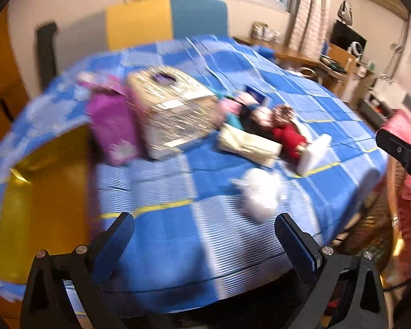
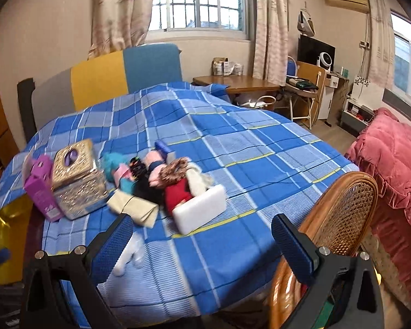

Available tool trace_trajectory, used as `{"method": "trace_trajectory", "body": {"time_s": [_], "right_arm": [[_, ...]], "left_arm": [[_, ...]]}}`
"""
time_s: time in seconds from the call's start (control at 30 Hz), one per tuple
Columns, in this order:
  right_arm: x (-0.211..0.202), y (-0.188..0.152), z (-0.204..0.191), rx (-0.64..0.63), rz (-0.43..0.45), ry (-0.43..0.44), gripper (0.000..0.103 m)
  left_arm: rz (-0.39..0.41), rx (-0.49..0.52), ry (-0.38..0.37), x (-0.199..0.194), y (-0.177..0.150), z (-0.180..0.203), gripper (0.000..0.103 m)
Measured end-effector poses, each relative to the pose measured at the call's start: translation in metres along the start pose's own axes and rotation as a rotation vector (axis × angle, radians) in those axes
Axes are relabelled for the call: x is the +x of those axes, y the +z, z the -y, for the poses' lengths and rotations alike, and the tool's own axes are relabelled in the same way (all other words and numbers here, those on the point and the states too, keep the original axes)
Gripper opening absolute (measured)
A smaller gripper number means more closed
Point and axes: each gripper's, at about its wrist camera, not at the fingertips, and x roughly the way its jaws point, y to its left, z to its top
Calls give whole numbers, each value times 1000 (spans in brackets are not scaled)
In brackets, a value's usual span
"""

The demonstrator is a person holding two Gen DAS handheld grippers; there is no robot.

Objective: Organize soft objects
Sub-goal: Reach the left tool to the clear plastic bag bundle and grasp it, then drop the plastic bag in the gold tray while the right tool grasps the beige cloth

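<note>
Hovering over the plaid bed, both grippers empty

Left gripper [image 1: 204,235] hangs over the near edge of the blue plaid bedspread [image 1: 178,241], fingers spread wide, nothing between them. Right gripper [image 2: 202,238] same: fingers wide apart, holding nothing, above the near part of the spread [image 2: 246,164]. Left wrist view is motion-blurred, so small details there are unclear.

Soft objects sit in one cluster on the left-centre of the bed. Count from the right wrist view: one white foam block [image 2: 201,212], nearest right of the pile; one cream folded cloth [image 2: 133,208] just left of it; one red soft item [image 2: 178,192] touching the block's far side; one leopard-print fuzzy piece [image 2: 174,171]; one black fuzzy item [image 2: 148,189]; one teal piece [image 2: 112,164]; pink pieces [image 2: 153,159], number unclear. One white plush [image 2: 130,252] lies apart from the pile, close to the left finger of the right gripper; in the left view the same plush [image 1: 260,194] sits between pile and gripper.

One gold patterned box [image 2: 78,178] stands left of the pile, one purple carton [image 2: 42,192] leaning against its left side.

One wicker chair [image 2: 342,213] beside the bed at right, one pink quilt [image 2: 397,170] beyond it.
</note>
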Motion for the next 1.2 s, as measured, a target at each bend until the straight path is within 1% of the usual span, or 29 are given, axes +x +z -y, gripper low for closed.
{"method": "trace_trajectory", "body": {"time_s": [0.03, 0.07, 0.13, 0.2, 0.27, 0.37, 0.43, 0.53, 0.57, 0.6, 0.63, 0.67, 0.7, 0.73, 0.77, 0.83, 0.87, 1.0, 1.07, 1.17, 1.2], "right_arm": [[2, 3, 5, 7, 2, 1, 103], [4, 5, 9, 15, 4, 2, 103], [9, 8, 16, 29, 4, -6, 103], [14, 10, 20, 42, -2, -8, 103], [19, 9, 22, 51, -11, -6, 103], [23, 5, 20, 49, -20, 6, 103], [28, 2, 15, 40, -36, 34, 103], [37, 0, 4, 16, -59, 60, 100], [41, 0, 0, 7, -64, 70, 100], [43, 0, -3, 1, -64, 75, 99], [45, 0, -6, -5, -65, 78, 99], [49, 0, -9, -12, -69, 83, 99], [52, 0, -11, -13, -73, 90, 98], [55, 0, -13, -14, -76, 98, 97], [61, -1, -16, -16, -84, 112, 96], [70, -2, -20, -21, -106, 121, 90], [74, -3, -22, -24, -116, 124, 89], [90, -6, -28, -28, -140, 118, 88], [96, -6, -32, -35, -148, 119, 88], [105, -6, -44, -69, -161, 115, 88], [108, -6, -49, -85, -167, 116, 88]], "left_arm": [[-20, -14, -35, 9, 4, 3, 103], [-45, -34, -88, 20, 8, 6, 103], [-68, -65, -153, 36, 17, 9, 103], [-60, -79, -161, 47, 21, 14, 102], [-54, -60, -171, 60, 27, 21, 102], [-92, -28, -158, 82, 31, 31, 101], [-115, -2, -158, 95, 30, 38, 93], [-111, 23, -132, 107, 27, 45, 84], [-110, 21, -147, 111, 26, 45, 75], [-115, 18, -182, 116, 25, 46, 66], [-125, 17, -192, 121, 23, 45, 61], [-117, 24, -188, 122, 22, 45, 53], [-96, 49, -181, 120, 23, 45, 42], [-99, 81, -184, 120, 23, 46, 42], [-100, 81, -196, 119, 25, 44, 40], [-78, 71, -193, 112, 31, 35, 40], [-64, 68, -188, 106, 35, 30, 40], [5, 28, -204, 79, 62, 10, 40], [53, 9, -211, 59, 77, -4, 40], [132, -16, -199, 24, 99, -33, 40], [142, -24, -196, 20, 103, -39, 40]]}}
